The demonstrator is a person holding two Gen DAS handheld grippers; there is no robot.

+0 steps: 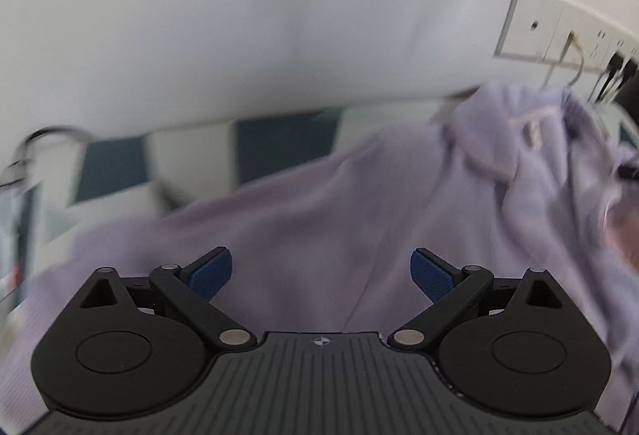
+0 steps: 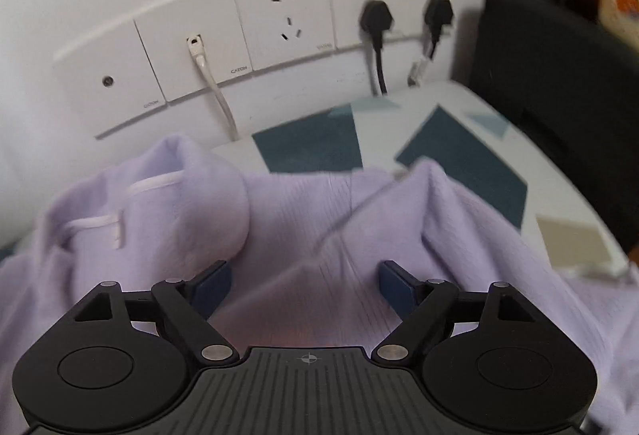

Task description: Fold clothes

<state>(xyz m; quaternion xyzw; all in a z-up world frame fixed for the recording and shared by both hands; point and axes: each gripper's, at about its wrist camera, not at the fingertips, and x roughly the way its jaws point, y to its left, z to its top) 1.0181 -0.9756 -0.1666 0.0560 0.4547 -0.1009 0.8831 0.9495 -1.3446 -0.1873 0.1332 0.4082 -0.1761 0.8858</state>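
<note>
Each wrist camera looked forward and steeply down from close above a lilac garment (image 1: 319, 219) on a patterned tabletop (image 2: 479, 155). Both views shared the garment and the wall's socket strip (image 2: 239, 36), upper right in the left view, upper centre in the right.

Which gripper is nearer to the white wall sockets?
Right. The right gripper hovers over the lilac garment just below the sockets; from the left gripper they sit far off to the right.
</note>
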